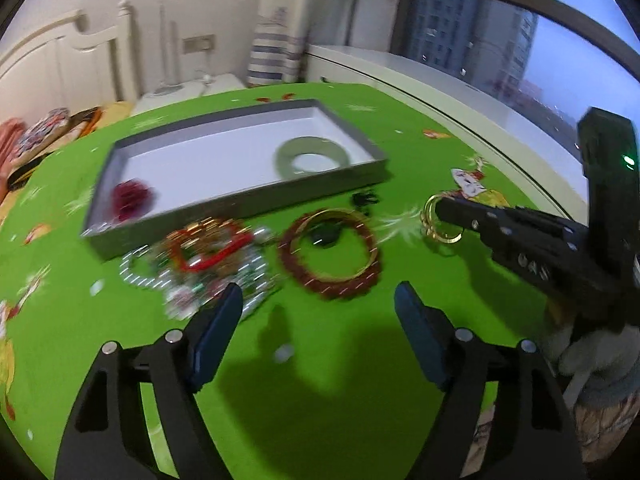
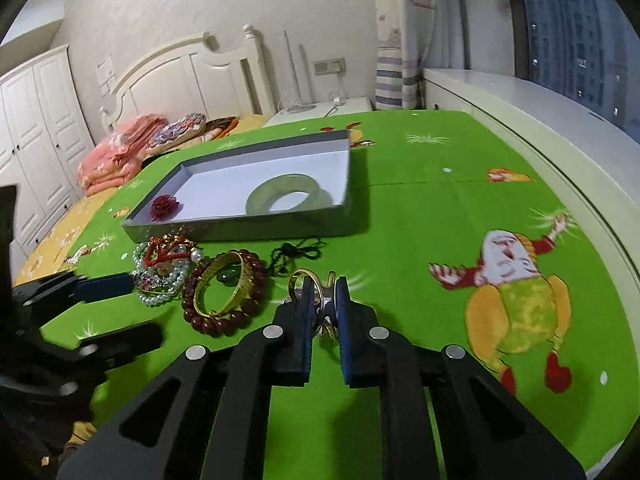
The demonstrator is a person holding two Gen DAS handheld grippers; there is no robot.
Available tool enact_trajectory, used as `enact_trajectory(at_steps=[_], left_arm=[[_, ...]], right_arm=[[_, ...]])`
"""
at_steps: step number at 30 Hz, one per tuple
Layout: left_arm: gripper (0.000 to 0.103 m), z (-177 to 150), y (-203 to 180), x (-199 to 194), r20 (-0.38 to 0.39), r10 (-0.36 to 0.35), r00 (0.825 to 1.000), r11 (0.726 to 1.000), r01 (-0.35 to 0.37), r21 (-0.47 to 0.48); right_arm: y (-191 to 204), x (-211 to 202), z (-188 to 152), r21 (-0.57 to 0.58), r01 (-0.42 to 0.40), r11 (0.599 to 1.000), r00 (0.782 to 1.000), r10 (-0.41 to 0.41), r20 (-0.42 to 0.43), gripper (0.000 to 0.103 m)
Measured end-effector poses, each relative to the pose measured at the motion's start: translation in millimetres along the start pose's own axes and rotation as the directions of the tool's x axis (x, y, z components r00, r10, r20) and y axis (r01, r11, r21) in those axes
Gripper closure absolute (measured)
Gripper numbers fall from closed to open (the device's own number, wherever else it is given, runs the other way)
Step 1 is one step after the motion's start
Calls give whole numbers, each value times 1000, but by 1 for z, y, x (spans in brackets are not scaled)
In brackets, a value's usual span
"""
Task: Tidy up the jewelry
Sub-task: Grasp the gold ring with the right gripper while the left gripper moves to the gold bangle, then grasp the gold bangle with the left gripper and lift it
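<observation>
Gold metal rings [image 2: 316, 284], stiff, light, pinched in right gripper [image 2: 322, 286].
Likely slippery; grip bands edgewise. Left gripper [image 1: 318, 300] jaws wide, holding nothing.

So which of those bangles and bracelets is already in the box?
Only the pale green jade bangle, lying flat in the grey box. The gold bangle and dark red bead bracelet lie on the green cloth outside it.

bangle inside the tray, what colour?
Pale green jade bangle, clearest in the right wrist view.
</observation>
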State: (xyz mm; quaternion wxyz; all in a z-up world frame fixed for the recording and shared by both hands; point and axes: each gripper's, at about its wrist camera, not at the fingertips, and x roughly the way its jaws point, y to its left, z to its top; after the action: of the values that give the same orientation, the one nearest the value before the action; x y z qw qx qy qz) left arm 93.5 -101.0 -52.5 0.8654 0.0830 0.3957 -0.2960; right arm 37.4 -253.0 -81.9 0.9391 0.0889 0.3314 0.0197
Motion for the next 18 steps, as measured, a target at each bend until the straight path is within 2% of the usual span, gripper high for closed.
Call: enact_trajectory(at_steps=[4,6,9,13,14,16,18], left_arm=[[48,14,-13,32,-51,-21,998,1000,22,7],[62,18,-15,45,-73,-41,996,999,40,-12],[68,24,-17,58,-84,-50,995,998,48,-28],[76,28,-26,65,-82,-33,996,999,33,-2],[84,28,-28,66,-82,-37,996,999,37,6],[91,29,-33,67,-76,-31,997,999,32,22],[91,28,-38,63,-59,-21,998,999,23,39]], right_arm=[[-6,-7,-5,14,-15,1000,1000,15,9,89],[-9,-9,-7,21,-20,1000,1000,20,12,89],[-12,-11,-9,28,-34,999,999,34,18,89],[-15,-12,-12,35,-50,998,998,49,25,89],[-17,-13,-12,37,-52,998,998,51,26,89],[-19,-14,-14,43,-55,998,998,54,28,89],[-20,-15,-15,46,-56,997,998,54,31,89]])
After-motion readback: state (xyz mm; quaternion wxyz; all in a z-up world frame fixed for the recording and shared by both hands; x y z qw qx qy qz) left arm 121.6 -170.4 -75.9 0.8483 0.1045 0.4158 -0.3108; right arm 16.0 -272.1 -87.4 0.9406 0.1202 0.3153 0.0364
